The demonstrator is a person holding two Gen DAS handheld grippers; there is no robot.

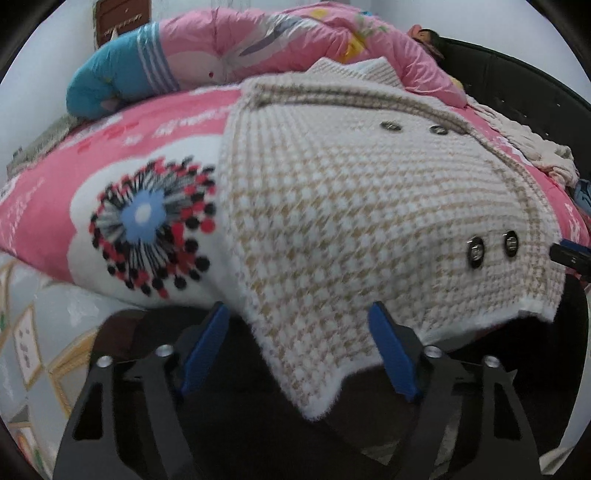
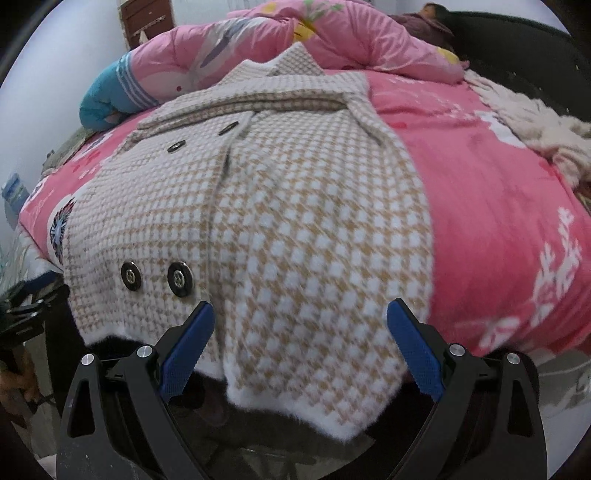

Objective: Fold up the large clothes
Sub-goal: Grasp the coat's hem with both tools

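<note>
Clearly, in the left wrist view, the left claw [image 1: 299, 347] stood released, its blue pads either side of the coat's [image 1: 351, 206] hanging hem corner without pressing on it. The houndstooth coat lay spread flat on the bed [image 1: 44, 206], its hem draped over the near edge at about 6 o'clock, likely so both bottom corners could be reached from the bedside. Two metal buttons [image 1: 491, 249] sat toward 3 o'clock, and beyond them, at the frame's edge, the tip of the right claw [image 1: 569, 254] showed. A flower print [image 1: 147, 225] on the pink bedcover lay at 9 o'clock beside the coat. A rolled pink quilt [image 1: 258, 40] and a blue pillow [image 1: 107, 85] were pushed back toward 12 o'clock, probably to leave room for folding.

In the right wrist view, the right claw [image 2: 301, 347] was also released, its pads straddling the coat's [image 2: 295, 221] other hem corner with a gap on each side. The coat's collar pointed to 12 o'clock, and a pair of dark buttons [image 2: 155, 278] sat at 8 o'clock. A cream knitted garment [image 2: 535, 122] lay bunched at 2 o'clock near a dark headboard [image 2: 517, 37]. A pale wall [image 2: 66, 74] filled the 10 o'clock side, with a brown wooden panel [image 2: 147, 14] behind the quilt. I judged the fold not yet begun.
</note>
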